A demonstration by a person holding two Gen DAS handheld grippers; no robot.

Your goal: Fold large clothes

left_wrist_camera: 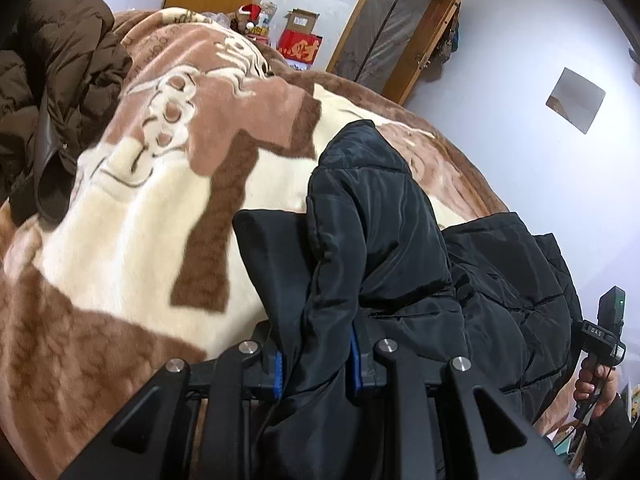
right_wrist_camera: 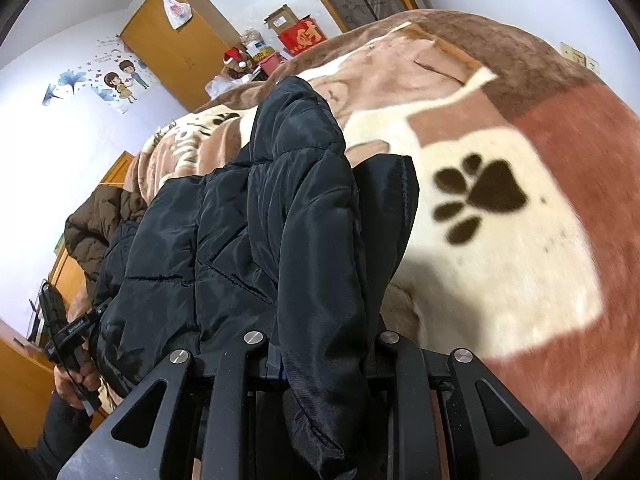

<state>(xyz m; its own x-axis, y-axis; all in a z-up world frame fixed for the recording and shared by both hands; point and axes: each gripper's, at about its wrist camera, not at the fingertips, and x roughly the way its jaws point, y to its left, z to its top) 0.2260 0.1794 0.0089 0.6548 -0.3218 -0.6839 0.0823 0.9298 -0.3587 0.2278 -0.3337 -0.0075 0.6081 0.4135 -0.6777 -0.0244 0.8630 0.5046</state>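
1. The left tool pinches a fold of the black quilted puffer jacket.
2. The right tool grips another fold (same jacket).
3. Beyond both tools, the jacket hangs over the brown-and-cream fleece blanket.

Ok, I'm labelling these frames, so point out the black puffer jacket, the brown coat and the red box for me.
black puffer jacket (left_wrist_camera: 372, 216): left wrist view, on its raised quilted fold.
brown coat (left_wrist_camera: 60, 64): left wrist view, on its crumpled upper part.
red box (right_wrist_camera: 302, 38): right wrist view, on its printed front face.

Bed, paw-print blanket spread; brown coat heaped on it.
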